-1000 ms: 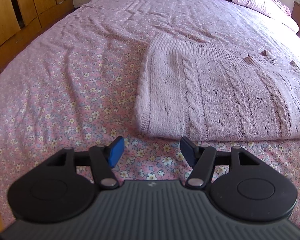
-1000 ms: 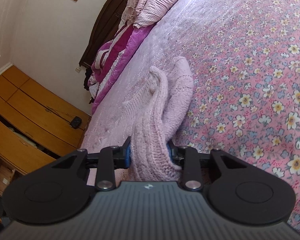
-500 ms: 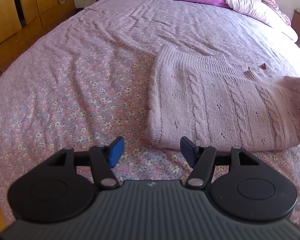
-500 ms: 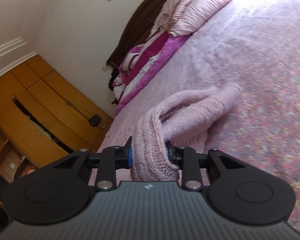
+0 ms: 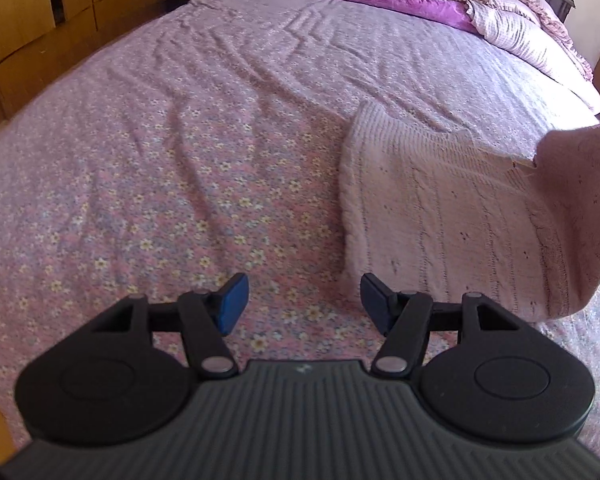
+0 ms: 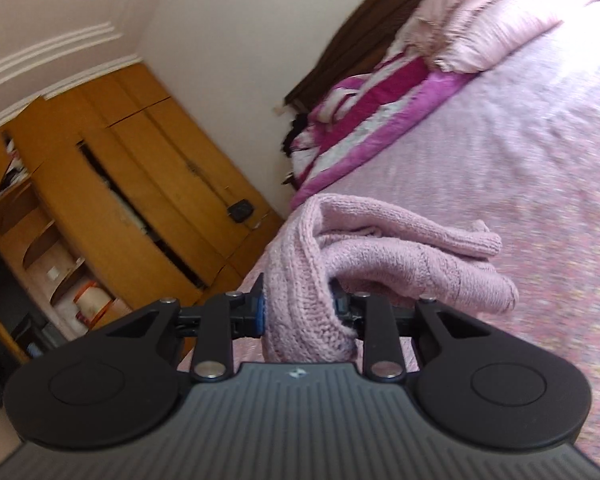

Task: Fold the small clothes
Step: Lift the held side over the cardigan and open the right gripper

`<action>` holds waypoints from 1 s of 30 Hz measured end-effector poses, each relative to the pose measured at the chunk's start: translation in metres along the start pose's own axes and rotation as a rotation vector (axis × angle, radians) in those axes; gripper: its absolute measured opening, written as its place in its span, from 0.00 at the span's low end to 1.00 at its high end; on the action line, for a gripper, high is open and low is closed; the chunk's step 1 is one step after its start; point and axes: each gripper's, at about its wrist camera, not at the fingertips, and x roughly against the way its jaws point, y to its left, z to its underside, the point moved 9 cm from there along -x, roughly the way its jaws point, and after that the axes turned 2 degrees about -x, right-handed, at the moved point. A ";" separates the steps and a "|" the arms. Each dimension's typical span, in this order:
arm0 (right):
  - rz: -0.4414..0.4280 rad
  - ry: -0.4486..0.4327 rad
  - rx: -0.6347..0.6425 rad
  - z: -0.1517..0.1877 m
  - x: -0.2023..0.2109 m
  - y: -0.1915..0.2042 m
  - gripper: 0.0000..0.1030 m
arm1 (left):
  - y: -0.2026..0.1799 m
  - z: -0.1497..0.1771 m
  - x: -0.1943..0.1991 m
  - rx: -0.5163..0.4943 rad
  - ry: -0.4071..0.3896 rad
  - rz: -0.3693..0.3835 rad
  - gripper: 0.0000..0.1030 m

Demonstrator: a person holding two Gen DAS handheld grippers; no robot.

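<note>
Right gripper (image 6: 300, 312): clamped on a bunched edge of the pink knit sweater (image 6: 380, 256), which is raised off the bed (image 6: 520, 140); the cloth loops upward from the jaws and trails off to the right. Left gripper (image 5: 300, 300): jaws apart, holding nothing, poised above the floral bedspread just short of the sweater's near left corner.

Sweater position: in the left wrist view the main body (image 5: 440, 216) lies flat on the bed in a roughly rectangular shape, left side edge straight and doubled. At the right margin a lifted portion (image 5: 580, 184) hangs above the flat part, apparently the section held by the right gripper.

Assessment: the garment appears already narrowed by at least one fold; a further fold, right side over toward the left, is judged in progress and not yet laid down. Remaining: lay the lifted part flat, align edges, release. No other clothes are visible.

Beyond: pillows (image 5: 532, 28) and a wooden wardrobe (image 6: 140, 184).
</note>
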 end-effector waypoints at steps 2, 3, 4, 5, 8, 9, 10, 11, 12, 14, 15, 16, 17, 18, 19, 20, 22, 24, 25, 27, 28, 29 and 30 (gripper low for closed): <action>-0.017 0.018 0.017 0.005 -0.010 0.017 0.30 | 0.002 -0.002 -0.001 -0.006 -0.001 -0.004 0.62; -0.023 0.026 0.025 0.008 -0.014 0.025 0.30 | 0.003 -0.003 -0.001 -0.009 -0.003 -0.006 0.62; -0.029 0.034 0.031 0.011 -0.019 0.032 0.30 | 0.005 -0.003 0.000 -0.014 -0.005 -0.008 0.62; -0.036 0.041 0.034 0.013 -0.024 0.039 0.30 | 0.006 -0.004 0.000 -0.019 -0.007 -0.010 0.62; -0.050 0.062 0.040 0.024 -0.040 0.059 0.30 | 0.010 -0.007 0.001 -0.049 -0.011 -0.018 0.62; -0.054 0.071 0.042 0.028 -0.046 0.066 0.30 | 0.011 -0.007 0.001 -0.063 -0.013 -0.026 0.62; -0.059 0.081 0.044 0.031 -0.052 0.072 0.30 | 0.014 -0.009 0.002 -0.078 -0.017 -0.035 0.62; -0.064 0.092 0.051 0.036 -0.057 0.077 0.30 | 0.016 -0.010 0.004 -0.090 -0.021 -0.042 0.62; -0.066 0.106 0.063 0.042 -0.063 0.083 0.30 | 0.019 -0.011 0.005 -0.099 -0.025 -0.046 0.62; -0.063 0.138 0.081 0.055 -0.077 0.094 0.30 | 0.023 -0.012 0.006 -0.111 -0.030 -0.053 0.62; -0.060 0.155 0.089 0.063 -0.084 0.098 0.30 | 0.026 -0.013 0.007 -0.114 -0.031 -0.056 0.62; -0.054 0.171 0.096 0.072 -0.091 0.101 0.30 | 0.028 -0.013 0.007 -0.115 -0.033 -0.058 0.62; -0.046 0.189 0.101 0.081 -0.099 0.104 0.30 | 0.030 -0.012 0.006 -0.115 -0.032 -0.059 0.62; -0.040 0.207 0.102 0.090 -0.106 0.106 0.30 | 0.031 -0.011 0.006 -0.117 -0.029 -0.058 0.62; -0.036 0.224 0.099 0.100 -0.113 0.107 0.30 | 0.033 -0.010 0.005 -0.121 -0.027 -0.056 0.62; -0.031 0.242 0.098 0.109 -0.121 0.108 0.30 | 0.034 -0.008 0.004 -0.126 -0.025 -0.056 0.62; -0.021 0.274 0.101 0.125 -0.133 0.109 0.30 | 0.036 -0.006 0.002 -0.134 -0.021 -0.056 0.62; -0.010 0.304 0.107 0.141 -0.140 0.109 0.30 | 0.037 -0.004 0.000 -0.137 -0.017 -0.053 0.62; -0.002 0.316 0.114 0.148 -0.143 0.107 0.30 | 0.037 -0.004 -0.001 -0.136 -0.017 -0.051 0.62; 0.017 0.340 0.129 0.162 -0.147 0.105 0.31 | 0.037 -0.003 -0.003 -0.133 -0.017 -0.044 0.62; 0.027 0.348 0.134 0.169 -0.149 0.105 0.32 | 0.037 -0.004 -0.004 -0.131 -0.019 -0.041 0.62; 0.032 0.352 0.140 0.173 -0.149 0.103 0.34 | 0.036 -0.005 -0.004 -0.128 -0.023 -0.037 0.62; 0.030 0.352 0.148 0.177 -0.149 0.105 0.35 | 0.036 -0.006 -0.005 -0.124 -0.028 -0.031 0.62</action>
